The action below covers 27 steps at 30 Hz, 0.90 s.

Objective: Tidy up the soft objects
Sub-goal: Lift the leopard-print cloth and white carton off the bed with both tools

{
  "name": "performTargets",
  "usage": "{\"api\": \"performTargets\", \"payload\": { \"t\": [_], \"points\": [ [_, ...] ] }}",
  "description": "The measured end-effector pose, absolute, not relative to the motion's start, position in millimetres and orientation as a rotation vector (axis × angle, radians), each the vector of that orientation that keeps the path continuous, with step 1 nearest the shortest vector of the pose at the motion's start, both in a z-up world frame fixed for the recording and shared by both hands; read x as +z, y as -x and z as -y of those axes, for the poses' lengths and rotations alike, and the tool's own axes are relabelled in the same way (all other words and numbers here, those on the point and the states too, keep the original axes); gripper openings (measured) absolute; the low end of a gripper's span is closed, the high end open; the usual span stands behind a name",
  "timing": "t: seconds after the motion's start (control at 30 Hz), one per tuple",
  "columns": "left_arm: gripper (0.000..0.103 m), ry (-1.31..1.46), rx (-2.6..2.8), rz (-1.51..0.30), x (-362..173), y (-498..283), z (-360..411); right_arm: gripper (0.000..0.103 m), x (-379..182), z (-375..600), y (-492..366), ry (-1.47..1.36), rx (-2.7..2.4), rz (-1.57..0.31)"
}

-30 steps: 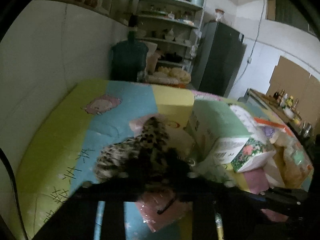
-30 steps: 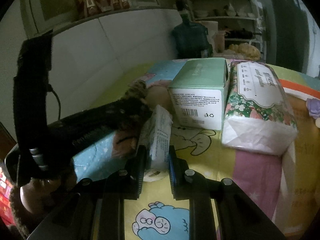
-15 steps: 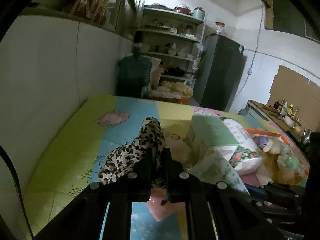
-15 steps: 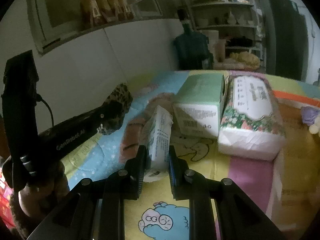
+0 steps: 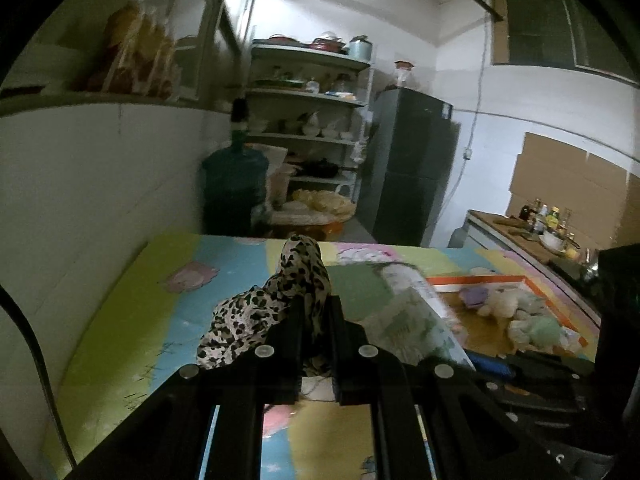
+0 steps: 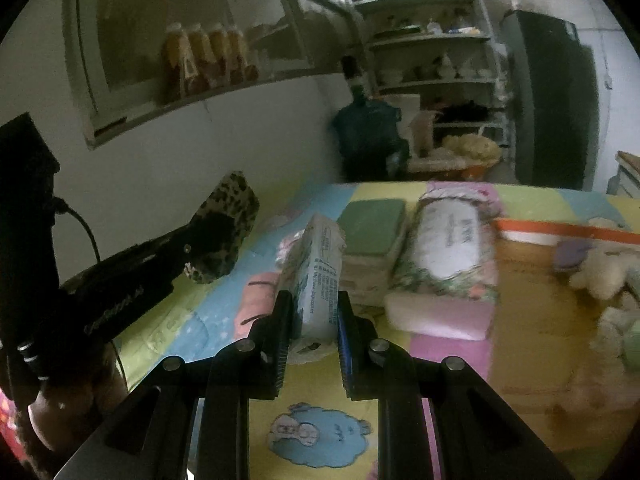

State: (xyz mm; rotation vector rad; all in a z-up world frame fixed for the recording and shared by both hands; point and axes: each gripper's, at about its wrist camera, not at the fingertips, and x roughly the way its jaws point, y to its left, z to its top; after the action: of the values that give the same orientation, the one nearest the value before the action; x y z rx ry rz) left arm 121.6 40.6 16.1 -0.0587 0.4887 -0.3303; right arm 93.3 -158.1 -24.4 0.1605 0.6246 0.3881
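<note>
Dim kitchen shelves loomed behind a bench (image 6: 320, 432) spread with a cartoon-print mat. Left tongs (image 5: 316, 312) pinched a leopard-print cloth (image 5: 276, 304) clear of it, right tongs (image 6: 314, 308) clamped a small tissue pack (image 6: 318, 276) upright, probably for sorting. Ahead lay a green box (image 6: 372, 224), a floral tissue bundle (image 6: 444, 256) and plush toys (image 5: 520, 316), crowding any landing spot.

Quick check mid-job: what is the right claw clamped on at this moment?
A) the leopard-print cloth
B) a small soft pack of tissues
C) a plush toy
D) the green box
B: in the right wrist view the right claw is shut on the small tissue pack, while the leopard-print cloth hangs from the left claw and the green box lies on the mat beyond.
</note>
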Motion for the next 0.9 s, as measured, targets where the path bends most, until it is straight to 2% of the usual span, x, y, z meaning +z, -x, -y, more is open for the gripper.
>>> {"api": "performTargets", "payload": {
  "t": [0.9],
  "points": [
    [0.011, 0.018, -0.616, -0.476, 28.1, -112.6, 95.0, 0.022, 11.8, 279.2, -69.6, -0.229, 0.115, -0.507]
  ]
}}
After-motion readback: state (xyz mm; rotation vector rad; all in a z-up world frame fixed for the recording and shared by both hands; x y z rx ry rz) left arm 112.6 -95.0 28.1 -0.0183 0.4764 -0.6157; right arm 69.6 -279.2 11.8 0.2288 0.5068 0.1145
